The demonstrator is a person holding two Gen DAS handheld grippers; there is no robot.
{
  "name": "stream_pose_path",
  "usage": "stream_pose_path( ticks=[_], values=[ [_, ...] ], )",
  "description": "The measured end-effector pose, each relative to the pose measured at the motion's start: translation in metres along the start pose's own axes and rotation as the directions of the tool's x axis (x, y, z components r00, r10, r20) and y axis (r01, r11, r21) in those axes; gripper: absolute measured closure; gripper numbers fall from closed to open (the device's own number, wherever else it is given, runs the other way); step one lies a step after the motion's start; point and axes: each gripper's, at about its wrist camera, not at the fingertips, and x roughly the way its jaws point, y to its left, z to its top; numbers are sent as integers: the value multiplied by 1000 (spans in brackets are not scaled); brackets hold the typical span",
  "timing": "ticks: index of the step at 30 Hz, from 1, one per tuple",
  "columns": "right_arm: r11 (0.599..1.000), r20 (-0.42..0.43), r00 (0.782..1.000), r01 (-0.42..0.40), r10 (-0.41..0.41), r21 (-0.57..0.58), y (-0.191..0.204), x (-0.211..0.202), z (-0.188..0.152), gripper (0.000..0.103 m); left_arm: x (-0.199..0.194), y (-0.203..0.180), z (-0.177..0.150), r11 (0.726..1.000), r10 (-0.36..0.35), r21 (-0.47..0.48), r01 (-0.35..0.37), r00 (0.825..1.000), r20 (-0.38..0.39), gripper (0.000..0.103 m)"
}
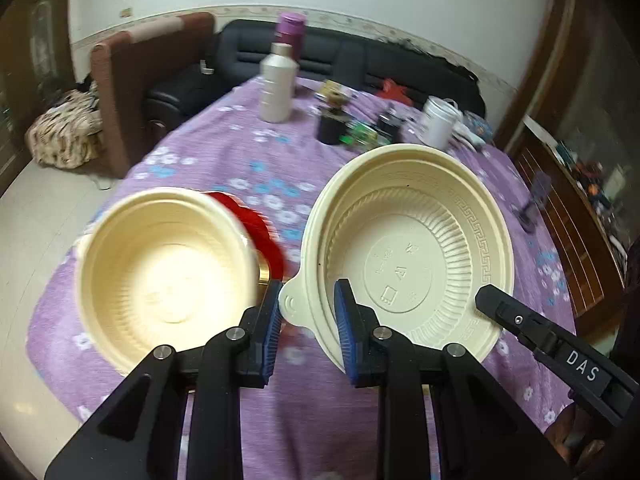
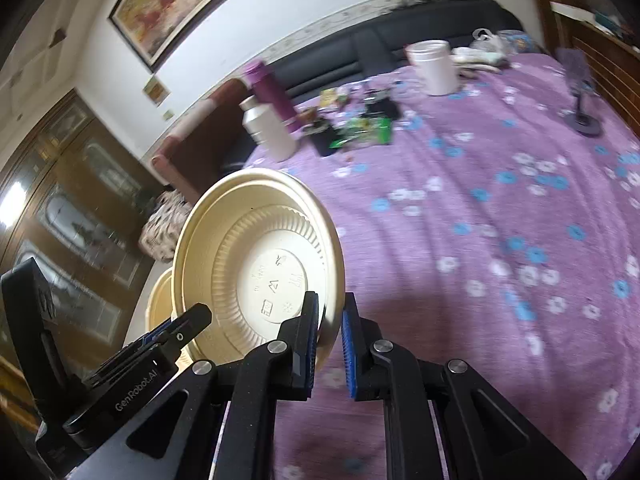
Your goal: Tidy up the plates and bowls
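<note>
While both tools are sharing 1 load, I am listing the items as they stand.

Item 1, left gripper (image 1: 308, 294): I am reading it as clamped on the rim of the held bowl (image 1: 408, 248), 1 blue pad inside the wall, the other outside beside the small pull tab (image 1: 292, 304).

Item 2, right gripper (image 2: 330, 314): it is pinching the opposite rim of that same bowl, jaws nearly together on the thin lip.

Item 3, held bowl: cream, ribbed, hanging clear above the purple cloth (image 1: 224, 140) and tilting, its inside facing the left camera.

Item 4, second bowl (image 1: 168, 264): a matching cream one, sitting low at the left, mouth up, with a red plate (image 1: 256, 224) showing behind its edge; whether they are touching I cannot tell.

Handling note, my judgement: I am taking the step to be nesting item 3 into item 4. For that I am wanting both hands travelling together so the thin rim is not twisting, the bowl levelling before it is coming down, its centre lining up over item 4, and neither grip letting go until it is seating.
</note>
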Motion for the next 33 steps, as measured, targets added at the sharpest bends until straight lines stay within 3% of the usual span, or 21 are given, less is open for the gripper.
stream_pose_path(
  ticks=[9,16,33],
  values=[
    [991,-58,994,-101,96,-89,68,33,-3,92,-20,68,0,989,99,-112,-94,994,44,80],
    [978,-117,983,-155,139,-140,107,61,-13,93,-22,111,-6,971,158,-185,-149,987,35,80],
    [970,-182,976,-150,115,-191,134,92,-23,93,-13,137,-16,957,187,-227,-183,982,-1,80]
  ],
)
